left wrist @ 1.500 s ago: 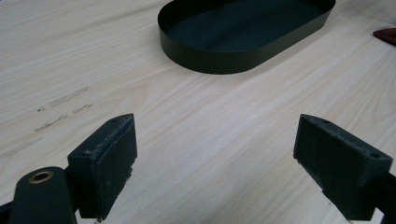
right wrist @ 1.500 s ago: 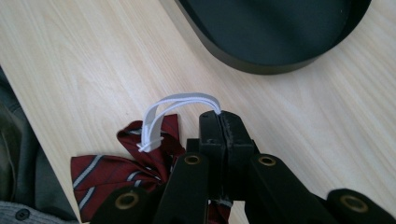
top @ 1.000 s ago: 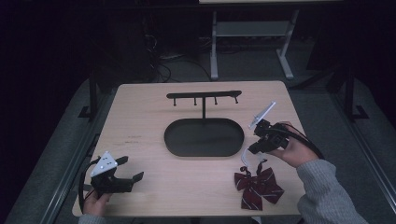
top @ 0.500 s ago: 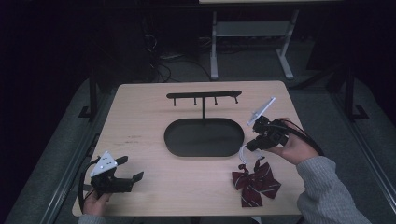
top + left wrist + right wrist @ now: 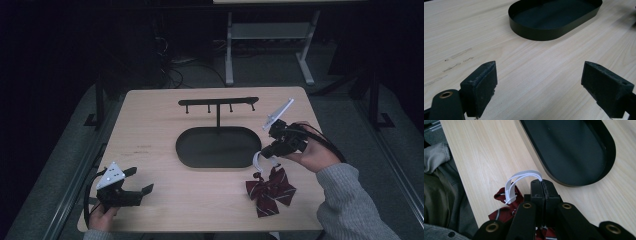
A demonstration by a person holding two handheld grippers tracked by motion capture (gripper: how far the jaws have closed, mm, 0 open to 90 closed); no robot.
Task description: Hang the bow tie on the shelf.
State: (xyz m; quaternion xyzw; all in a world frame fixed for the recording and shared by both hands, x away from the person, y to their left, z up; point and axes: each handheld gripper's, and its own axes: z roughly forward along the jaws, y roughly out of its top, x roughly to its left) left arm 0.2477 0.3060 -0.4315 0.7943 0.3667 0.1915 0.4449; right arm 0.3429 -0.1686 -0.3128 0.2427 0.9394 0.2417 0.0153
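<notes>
We work on a pale wooden bench (image 5: 150, 130), most of its top bare. At its middle lies a black oval tray (image 5: 218, 146), and behind that stands a black hook rack (image 5: 218, 102) with small pegs along its bar.

The dark red bow tie (image 5: 270, 191) rests on the bench near the front right edge, just in front of the tray's right end. Its white elastic strap (image 5: 520, 180) arches up from it, and our right gripper (image 5: 266, 151) is clamped tight on that strap, jaws fully together, with the bow itself not lifted clear. So we judge the pick-up made and the carry barely begun; hanging the strap on a peg, or laying the bow in the tray, looks like what is left.

Our left gripper (image 5: 139, 181) sits low at the front left corner, jaws spread wide with nothing between them.

For room: the bow lies near the front edge, so we should lift up and away from it. The path to the rack crosses the tray's wall and needs height; the left half of the bench is free.
</notes>
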